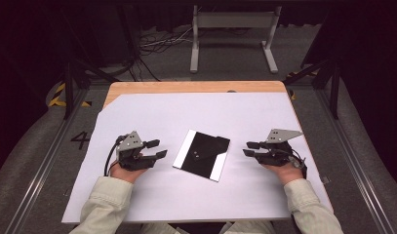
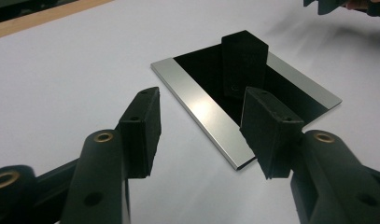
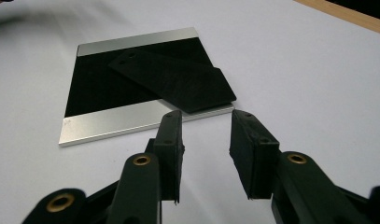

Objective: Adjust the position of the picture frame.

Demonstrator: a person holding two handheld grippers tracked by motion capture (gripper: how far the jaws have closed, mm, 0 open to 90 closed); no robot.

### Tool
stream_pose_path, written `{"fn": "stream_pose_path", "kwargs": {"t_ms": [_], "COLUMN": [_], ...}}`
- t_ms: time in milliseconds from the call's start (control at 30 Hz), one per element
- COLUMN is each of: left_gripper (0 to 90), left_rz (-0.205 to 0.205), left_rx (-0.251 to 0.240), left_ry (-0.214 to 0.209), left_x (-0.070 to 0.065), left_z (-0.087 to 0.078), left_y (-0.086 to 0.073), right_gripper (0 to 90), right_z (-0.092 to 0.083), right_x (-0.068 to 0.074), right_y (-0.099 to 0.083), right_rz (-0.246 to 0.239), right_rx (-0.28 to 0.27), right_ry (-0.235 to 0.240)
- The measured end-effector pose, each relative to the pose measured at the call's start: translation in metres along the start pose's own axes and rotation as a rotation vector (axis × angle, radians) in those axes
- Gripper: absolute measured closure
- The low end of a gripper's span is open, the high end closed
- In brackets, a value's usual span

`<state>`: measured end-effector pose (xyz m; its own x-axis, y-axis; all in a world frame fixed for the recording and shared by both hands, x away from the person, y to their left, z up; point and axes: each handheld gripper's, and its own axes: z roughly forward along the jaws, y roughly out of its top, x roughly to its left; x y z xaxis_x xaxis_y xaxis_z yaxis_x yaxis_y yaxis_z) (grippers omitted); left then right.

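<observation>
A flat square plate [image 1: 183, 150] with a black middle and two silver edge strips lies on the white sheet at the table's centre. A thin black strip [image 3: 178, 81] with small holes lies slantwise on top of it, and it is also seen in the left gripper view [image 2: 243, 63]. My left gripper [image 1: 160, 148] rests left of the plate, aimed at it, open with nothing between its jaws [image 2: 201, 100]. Right of the plate, my right gripper [image 1: 246, 148] faces it, open with a narrower gap and nothing inside [image 3: 205, 119]. Neither gripper touches the plate [image 2: 201, 109].
A white sheet [image 1: 186, 117] covers most of the wooden table [image 1: 196, 87]. Beyond the far edge stand a grey metal frame [image 1: 232, 22] and floor cables [image 1: 157, 44]. Black stand legs [image 1: 69, 83] flank the table. The other gripper [image 2: 327, 4] shows at the top right of the left gripper view.
</observation>
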<state>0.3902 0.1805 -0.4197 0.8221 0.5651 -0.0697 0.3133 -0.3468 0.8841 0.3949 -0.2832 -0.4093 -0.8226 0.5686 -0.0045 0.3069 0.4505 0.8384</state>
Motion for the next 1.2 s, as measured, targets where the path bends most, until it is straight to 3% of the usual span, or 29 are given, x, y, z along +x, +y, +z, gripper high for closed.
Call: {"fn": "stream_pose_path", "kwargs": {"t_ms": [200,300,567,867,1200], "left_gripper": [58.2,66.7,89.8,90.0,90.0], "left_rz": [-0.012,-0.016,-0.004,-0.01,-0.037], "left_rx": [0.017,0.025,0.071,0.121,0.238], "left_ry": [-0.037,-0.072,-0.088,-0.107,-0.122], "left_x": [-0.004,-0.004,-0.006,-0.01,-0.008], "left_z": [-0.002,-0.002,0.004,0.012,0.029], "left_y": [0.004,0.005,0.01,0.016,0.012], "right_gripper": [65.1,65.1,65.6,65.3,65.0], "right_z": [-0.002,-0.003,-0.006,-0.009,-0.012], "right_x": [0.001,0.002,0.005,0.008,0.014], "right_y": [0.004,0.006,0.007,0.008,0.012], "right_rz": [-0.009,-0.017,-0.023,-0.02,-0.033], "right_rx": [0.001,0.002,0.011,0.023,0.035], "right_ry": [0.007,0.007,0.008,0.013,0.033]}}
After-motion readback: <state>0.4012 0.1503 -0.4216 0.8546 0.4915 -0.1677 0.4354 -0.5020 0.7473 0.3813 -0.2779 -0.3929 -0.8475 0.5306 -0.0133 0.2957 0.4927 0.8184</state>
